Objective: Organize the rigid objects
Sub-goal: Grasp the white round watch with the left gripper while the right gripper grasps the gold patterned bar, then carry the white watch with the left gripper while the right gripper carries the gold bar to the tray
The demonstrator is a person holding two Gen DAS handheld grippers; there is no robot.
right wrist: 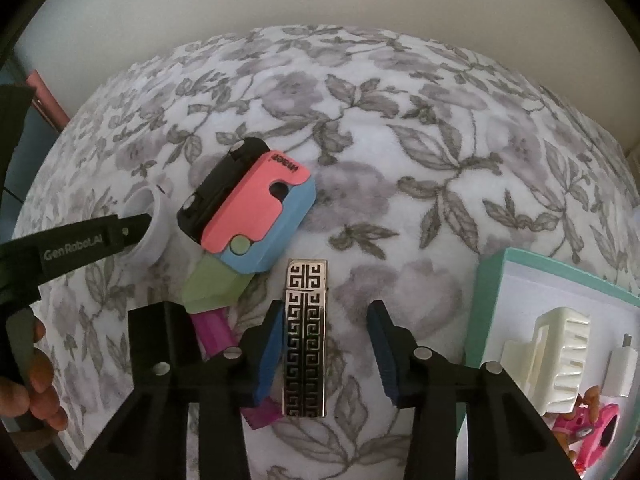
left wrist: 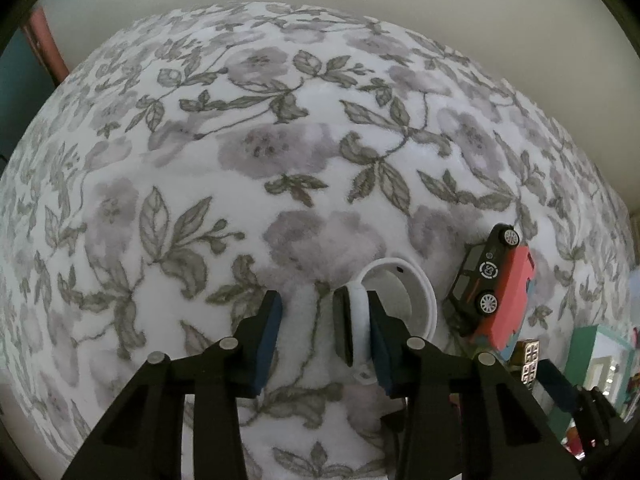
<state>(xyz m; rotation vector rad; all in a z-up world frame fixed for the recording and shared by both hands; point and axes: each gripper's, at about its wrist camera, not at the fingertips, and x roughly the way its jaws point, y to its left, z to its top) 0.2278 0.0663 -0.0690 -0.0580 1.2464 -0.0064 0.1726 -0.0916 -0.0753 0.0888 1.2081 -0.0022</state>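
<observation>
In the left wrist view my left gripper (left wrist: 308,320) is open on the floral cloth; its right finger stands inside a white ring-shaped holder (left wrist: 400,300), against the rim. The holder also shows in the right wrist view (right wrist: 154,224) with the left gripper's finger (right wrist: 132,228) in it. My right gripper (right wrist: 326,332) is open, its fingers on either side of a silver-and-black patterned lighter (right wrist: 306,340) lying flat; the left pad is close to it. A black toy car (left wrist: 482,276) lies on its side against a pink-and-blue toy (right wrist: 260,216).
A teal-rimmed white tray (right wrist: 492,300) at the right holds a cream hair clip (right wrist: 548,356), a white plug (right wrist: 620,368) and a pink toy (right wrist: 596,432). A green-and-magenta piece (right wrist: 212,292) lies under the pink-and-blue toy. A wall is behind the table.
</observation>
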